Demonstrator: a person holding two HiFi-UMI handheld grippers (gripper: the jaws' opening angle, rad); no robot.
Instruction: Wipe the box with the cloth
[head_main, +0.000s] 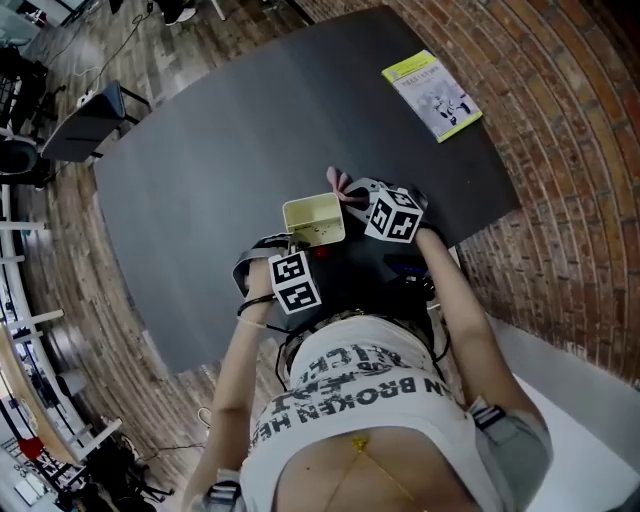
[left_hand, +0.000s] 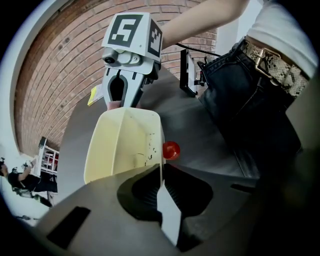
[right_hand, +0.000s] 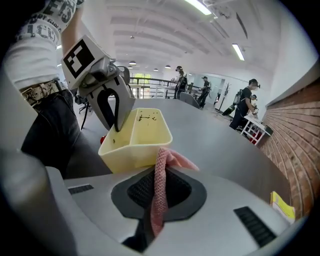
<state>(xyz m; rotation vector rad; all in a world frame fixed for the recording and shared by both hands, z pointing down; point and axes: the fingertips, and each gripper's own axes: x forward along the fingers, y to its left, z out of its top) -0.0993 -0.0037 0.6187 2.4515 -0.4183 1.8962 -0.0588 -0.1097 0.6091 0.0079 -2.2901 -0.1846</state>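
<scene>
Left hand-held gripper (left_hand: 161, 181) pinches a wall of the pale yellow plastic box (left_hand: 120, 145), probably light and stiff, on the dark grey surface (head_main: 230, 140); right hand-held gripper (right_hand: 156, 182) pinches the limp pink knitted cloth (right_hand: 176, 159).

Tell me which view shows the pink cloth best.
The right gripper view: the pink cloth sits large and centred, pinched between the right gripper's fingers in front of the yellow box. The head view gives only a small pink tip beside the box; the left gripper view, a sliver behind its far rim.
</scene>
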